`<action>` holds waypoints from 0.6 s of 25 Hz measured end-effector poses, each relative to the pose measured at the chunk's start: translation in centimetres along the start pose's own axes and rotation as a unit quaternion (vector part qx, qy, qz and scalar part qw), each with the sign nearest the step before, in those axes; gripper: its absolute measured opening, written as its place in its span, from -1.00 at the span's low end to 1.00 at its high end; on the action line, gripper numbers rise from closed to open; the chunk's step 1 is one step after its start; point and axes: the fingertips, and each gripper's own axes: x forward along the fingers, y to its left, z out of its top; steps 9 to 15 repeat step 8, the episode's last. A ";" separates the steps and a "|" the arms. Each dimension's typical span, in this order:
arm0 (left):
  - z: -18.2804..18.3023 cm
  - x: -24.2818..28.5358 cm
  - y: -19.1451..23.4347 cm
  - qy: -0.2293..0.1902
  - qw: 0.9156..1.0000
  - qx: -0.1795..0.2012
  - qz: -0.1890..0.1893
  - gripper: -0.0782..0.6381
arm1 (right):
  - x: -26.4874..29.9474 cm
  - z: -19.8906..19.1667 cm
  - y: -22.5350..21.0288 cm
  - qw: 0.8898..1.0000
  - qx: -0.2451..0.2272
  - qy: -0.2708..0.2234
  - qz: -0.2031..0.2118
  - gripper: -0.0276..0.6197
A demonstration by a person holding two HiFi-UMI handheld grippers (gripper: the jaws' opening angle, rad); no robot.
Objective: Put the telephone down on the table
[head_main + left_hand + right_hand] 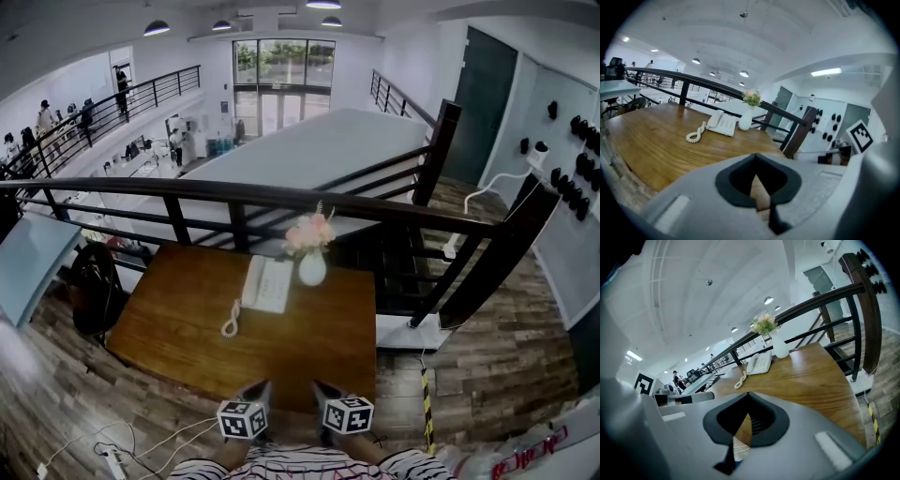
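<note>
A dark railing [281, 197] runs behind the wooden table [187, 328]. At the near edge of the table, the left gripper [257, 390] and the right gripper [322, 390] are side by side and point forward and slightly down. The fingers of each one are pressed together and hold nothing. The white telephone [267, 283] lies flat on the table near the far edge, well apart from both grippers, with the handset on its base. A white vase [312, 268] with pink flowers stands just beside it on the right. The curly cord [231, 323] lies on the wood at the near left corner of the telephone.
</note>
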 end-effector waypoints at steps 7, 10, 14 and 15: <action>0.1 -0.2 -0.2 0.002 1.000 0.000 -0.002 -0.78 | -0.3 0.3 0.0 1.000 0.000 -0.003 -0.002 -0.92; 0.1 -0.3 -0.2 0.003 1.000 0.000 -0.002 -0.78 | -0.3 0.3 0.1 1.000 0.001 -0.004 -0.002 -0.92; 0.1 -0.3 -0.2 0.003 1.000 0.000 -0.002 -0.78 | -0.3 0.3 0.1 1.000 0.001 -0.004 -0.002 -0.92; 0.1 -0.3 -0.2 0.003 1.000 0.000 -0.002 -0.78 | -0.3 0.3 0.1 1.000 0.001 -0.004 -0.002 -0.92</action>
